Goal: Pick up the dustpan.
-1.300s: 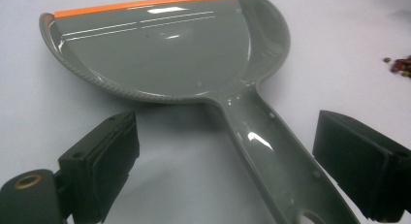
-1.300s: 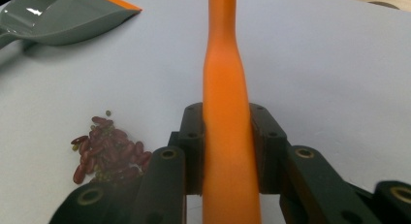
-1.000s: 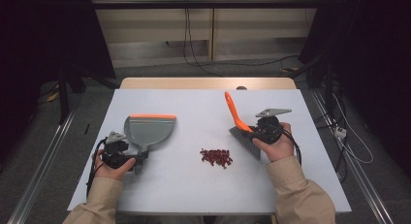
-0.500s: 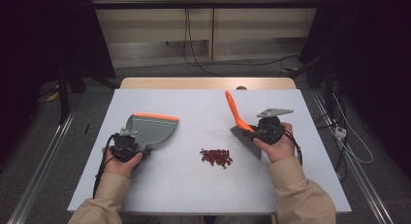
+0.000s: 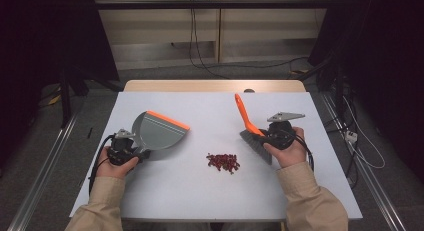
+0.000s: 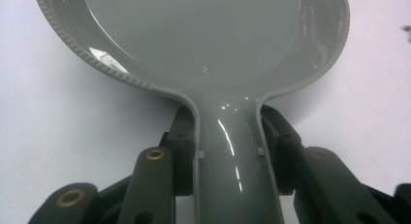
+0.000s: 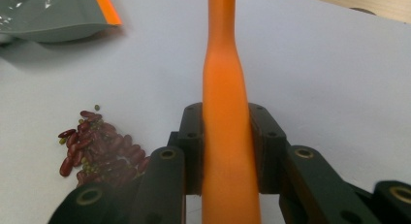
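A small heap of red beans (image 5: pixel 223 162) lies on the white table (image 5: pixel 200 201), near the middle and a little toward the person's edge; the right gripper view shows a few green ones mixed in. Bare tabletop surrounds the heap, so nothing lies between it and either tool.

To the left of the beans sits a grey dustpan (image 5: pixel 156 132) with an orange lip (image 5: pixel 167 120), its mouth turned toward the far right. The left gripper (image 5: pixel 123 147) has just been closing its jaws, and in the left gripper view they press on both sides of the dustpan's grey handle (image 6: pixel 236 185), so the pan is grasped.

To the right of the beans, the right gripper (image 5: pixel 278 137) is clenched on the orange handle (image 7: pixel 227 136) of a brush (image 5: pixel 252 136); the handle slants up and away toward the far side, while the grey bristles (image 5: pixel 256 147) rest low, just right of the heap.

Beyond the table's far edge, cables (image 5: pixel 200 51) trail over the grey floor (image 5: pixel 165 71), and dark curtains hang at both sides.
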